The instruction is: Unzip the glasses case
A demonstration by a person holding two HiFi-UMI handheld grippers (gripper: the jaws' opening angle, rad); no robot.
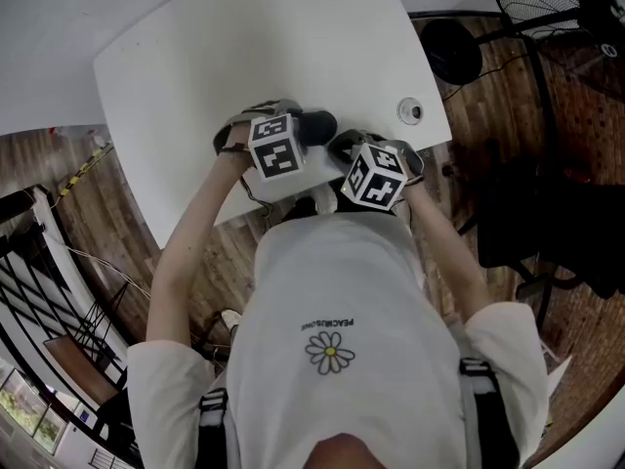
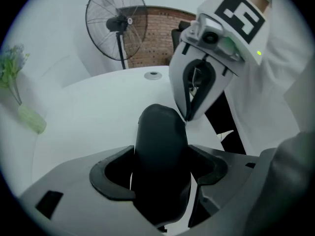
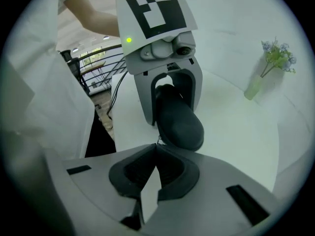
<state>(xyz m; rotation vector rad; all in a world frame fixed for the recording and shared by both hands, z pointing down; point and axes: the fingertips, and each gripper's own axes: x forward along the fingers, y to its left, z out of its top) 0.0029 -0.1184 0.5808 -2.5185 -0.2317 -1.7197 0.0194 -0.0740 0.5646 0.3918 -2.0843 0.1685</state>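
Observation:
A dark oblong glasses case [image 1: 318, 124] lies on the white table [image 1: 244, 47] near its front edge. My left gripper [image 2: 162, 173] points steeply down over it. Its jaws stand wide on either side of the case [image 2: 160, 151], and a sliver of table shows between the left pad and the case. My right gripper [image 3: 157, 146] is shut, its tips meeting on the small zipper pull [image 3: 156, 142] at the near end of the case [image 3: 179, 122]. In the left gripper view the right gripper [image 2: 187, 118] touches the case's far end.
A round cable hole [image 1: 411, 110] sits at the table's right corner. A small vase of flowers [image 3: 261, 77] stands farther back on the table. A standing fan [image 1: 557, 8] and a black chair [image 1: 547, 223] are on the floor to the right.

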